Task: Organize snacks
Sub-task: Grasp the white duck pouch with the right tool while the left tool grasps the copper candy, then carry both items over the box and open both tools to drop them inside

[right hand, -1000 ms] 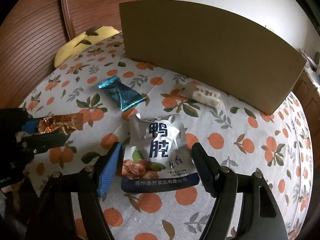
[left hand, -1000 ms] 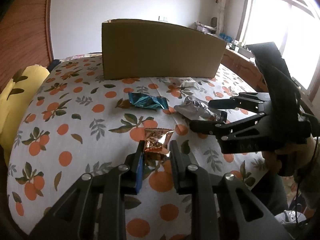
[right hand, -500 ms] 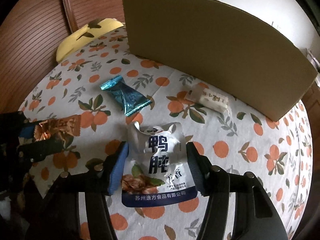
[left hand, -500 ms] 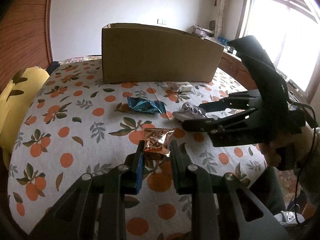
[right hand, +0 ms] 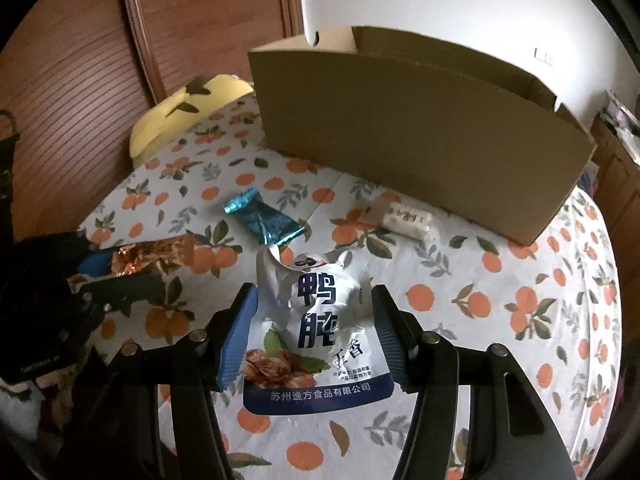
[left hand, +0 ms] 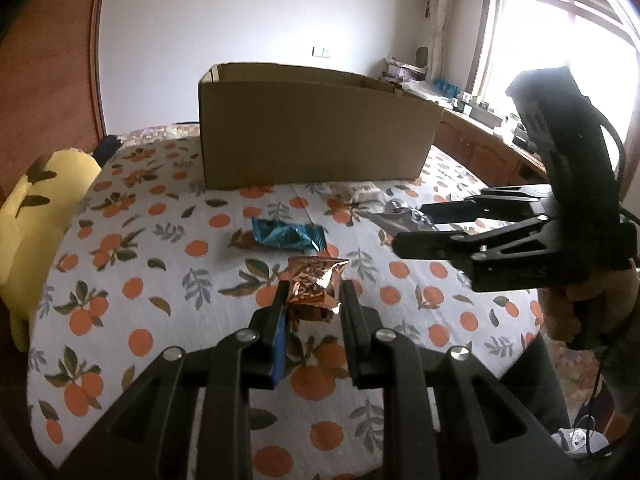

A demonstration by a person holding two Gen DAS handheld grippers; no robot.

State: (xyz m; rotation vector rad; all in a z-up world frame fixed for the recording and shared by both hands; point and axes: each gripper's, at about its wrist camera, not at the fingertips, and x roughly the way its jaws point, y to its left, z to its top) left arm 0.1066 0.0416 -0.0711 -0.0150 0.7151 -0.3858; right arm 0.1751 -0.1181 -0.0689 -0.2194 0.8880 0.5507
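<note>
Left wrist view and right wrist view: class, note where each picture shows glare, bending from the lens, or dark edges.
Left wrist view: the window is blown out white, and the cardboard box has a bowed top edge. Right wrist view: even, dimmer light with black corners, the box wall curves strongly, and the white snack pouch prints sharply.

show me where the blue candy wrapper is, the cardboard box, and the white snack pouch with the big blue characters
blue candy wrapper point(right hand: 264, 219): right wrist view, middle of the foil.
cardboard box point(left hand: 312, 132): left wrist view, front wall.
white snack pouch point(right hand: 316, 320): right wrist view, printed face.
</note>
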